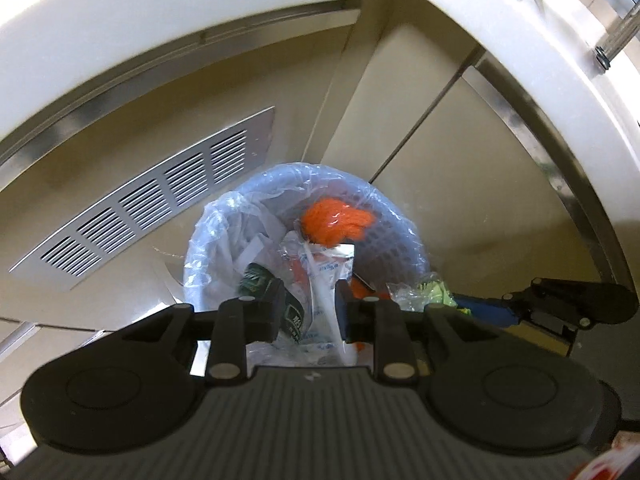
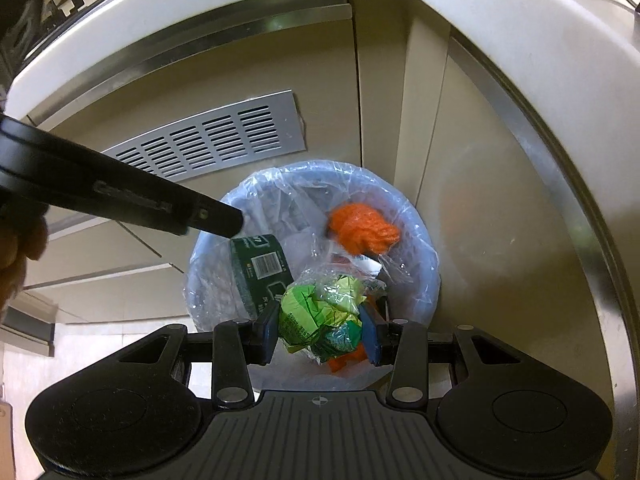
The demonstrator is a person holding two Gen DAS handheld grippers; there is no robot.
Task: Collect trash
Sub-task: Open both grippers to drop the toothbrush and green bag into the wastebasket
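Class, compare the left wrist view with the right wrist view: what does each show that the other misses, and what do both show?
Left wrist only: the left gripper shut on a clear printed wrapper.
Right wrist only: the right gripper's grip on the crumpled green wrapper, and a barcode on the dark green box.
Both: the lined bin, orange bundle, vent grille.

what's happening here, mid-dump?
Both tools sit over the lined trash bin on the floor by the cabinets. The right tool is shut on a crumpled green wrapper, held above the bin. The left tool holds a clear plastic wrapper and a dark green carton above the bin. An orange net already lies inside.
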